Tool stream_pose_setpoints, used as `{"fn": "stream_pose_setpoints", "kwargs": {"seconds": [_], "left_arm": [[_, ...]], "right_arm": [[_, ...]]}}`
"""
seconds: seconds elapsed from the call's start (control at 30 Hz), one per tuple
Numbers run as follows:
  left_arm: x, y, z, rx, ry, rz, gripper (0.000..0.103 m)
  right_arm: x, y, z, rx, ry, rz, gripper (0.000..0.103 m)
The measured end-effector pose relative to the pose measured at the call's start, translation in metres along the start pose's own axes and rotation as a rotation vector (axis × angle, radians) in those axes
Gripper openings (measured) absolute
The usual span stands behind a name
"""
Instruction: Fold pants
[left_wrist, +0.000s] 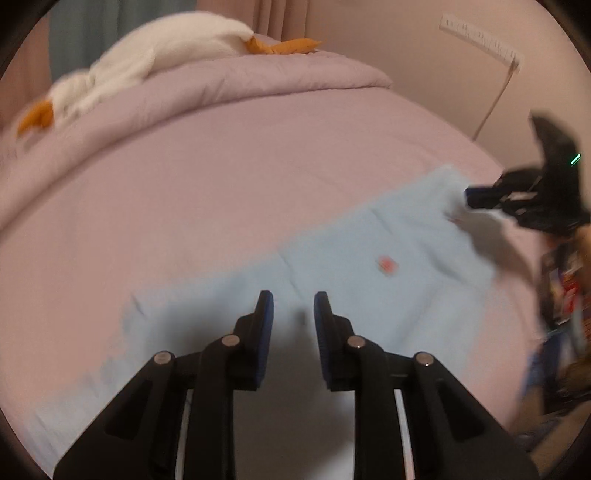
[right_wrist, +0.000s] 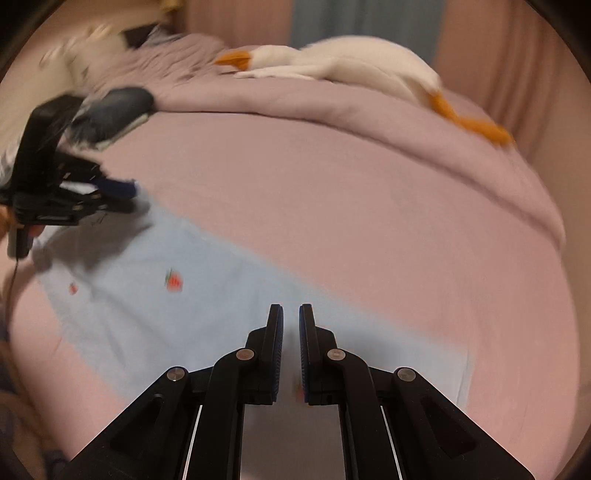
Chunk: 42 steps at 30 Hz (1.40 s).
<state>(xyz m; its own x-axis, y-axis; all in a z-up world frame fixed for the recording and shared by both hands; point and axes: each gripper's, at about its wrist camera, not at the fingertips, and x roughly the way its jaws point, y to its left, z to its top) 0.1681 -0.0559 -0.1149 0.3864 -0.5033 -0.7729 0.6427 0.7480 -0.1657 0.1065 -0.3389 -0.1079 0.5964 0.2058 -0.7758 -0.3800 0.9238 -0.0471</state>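
The pants (left_wrist: 332, 280), pale blue with small red prints, lie spread flat along the near edge of the bed (left_wrist: 221, 192). They look light, thin and limp, likely to sag and crease, so corners and hems seem the best holds. The left gripper (left_wrist: 293, 306) hovers over them, its fingers slightly apart around nothing. The right gripper (right_wrist: 291, 317) is closed to a sliver, apparently empty. The pink sheet looks soft, smooth. A folded duvet (left_wrist: 258, 81) carries a plush goose (right_wrist: 351, 62); curtains (right_wrist: 369, 18) hang behind.
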Motion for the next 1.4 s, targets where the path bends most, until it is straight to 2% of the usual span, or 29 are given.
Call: {"fn": "stream_pose_setpoints", "kwargs": {"seconds": [0.07,0.13,0.2,0.23,0.3,0.37,0.47,0.57,0.6,0.67,0.73,0.77,0.8,0.87,0.9,1.03,1.1,1.17,1.2,1.33,1.4], "left_arm": [[-0.008,-0.006,-0.027,-0.034,0.003,-0.023,0.023],[-0.008,-0.006,-0.053,-0.058,0.019,0.002,0.024],[-0.006,-0.003,-0.077,-0.091,0.055,0.052,0.023],[-0.011,-0.001,-0.086,-0.103,0.031,0.058,0.022],[-0.022,0.006,-0.092,-0.141,0.009,0.079,0.022],[-0.036,0.016,-0.098,-0.192,-0.007,0.118,0.022],[-0.066,0.038,-0.11,-0.276,-0.067,0.156,0.023],[-0.095,0.066,-0.128,-0.395,-0.126,0.23,0.025],[-0.102,0.074,-0.136,-0.426,-0.135,0.265,0.026],[-0.106,0.101,-0.146,-0.497,-0.12,0.34,0.026],[-0.108,0.119,-0.166,-0.559,-0.076,0.381,0.025],[-0.112,0.125,-0.172,-0.566,-0.08,0.375,0.021],[-0.115,0.127,-0.175,-0.576,-0.096,0.365,0.02],[-0.132,0.134,-0.182,-0.642,-0.138,0.331,0.02],[-0.141,0.135,-0.183,-0.667,-0.175,0.321,0.024],[-0.184,0.143,-0.208,-0.747,-0.309,0.35,0.036],[-0.194,0.141,-0.22,-0.779,-0.335,0.373,0.037],[-0.195,0.146,-0.225,-0.833,-0.364,0.326,0.037],[-0.192,0.146,-0.229,-0.871,-0.377,0.278,0.037],[-0.18,0.153,-0.232,-1.009,-0.436,0.083,0.037],[-0.173,0.156,-0.228,-1.051,-0.405,0.077,0.035]], "right_arm": [[-0.009,-0.006,-0.037,0.067,0.015,-0.009,0.005],[-0.009,-0.017,-0.062,0.147,0.043,-0.017,0.005],[-0.003,-0.033,-0.089,0.192,0.093,-0.095,0.005],[0.0,-0.041,-0.094,0.208,0.101,-0.126,0.005],[-0.008,-0.059,-0.105,0.283,0.059,-0.113,0.004],[-0.013,-0.076,-0.108,0.355,0.074,-0.205,0.004],[-0.029,-0.077,-0.097,0.389,0.036,-0.247,0.007],[-0.034,-0.059,-0.078,0.356,-0.047,-0.195,0.009],[-0.027,-0.052,-0.069,0.348,-0.047,-0.18,0.011],[-0.009,-0.044,-0.061,0.343,-0.02,-0.155,0.014],[0.018,-0.045,-0.061,0.359,0.05,-0.141,0.014],[0.032,-0.047,-0.065,0.389,0.086,-0.14,0.014],[0.031,-0.05,-0.061,0.411,0.049,-0.14,0.015],[0.023,-0.051,-0.063,0.467,0.041,-0.128,0.016],[0.018,-0.049,-0.063,0.495,0.045,-0.136,0.016],[-0.01,-0.023,-0.066,0.431,-0.006,-0.135,0.019],[-0.019,-0.004,-0.065,0.398,-0.04,-0.119,0.029],[-0.02,0.012,-0.057,0.369,-0.073,-0.053,0.029],[-0.019,0.033,-0.051,0.34,-0.093,0.015,0.029],[-0.002,0.098,-0.017,0.215,-0.126,0.199,0.029],[0.012,0.129,0.003,0.166,-0.136,0.296,0.029]]}}
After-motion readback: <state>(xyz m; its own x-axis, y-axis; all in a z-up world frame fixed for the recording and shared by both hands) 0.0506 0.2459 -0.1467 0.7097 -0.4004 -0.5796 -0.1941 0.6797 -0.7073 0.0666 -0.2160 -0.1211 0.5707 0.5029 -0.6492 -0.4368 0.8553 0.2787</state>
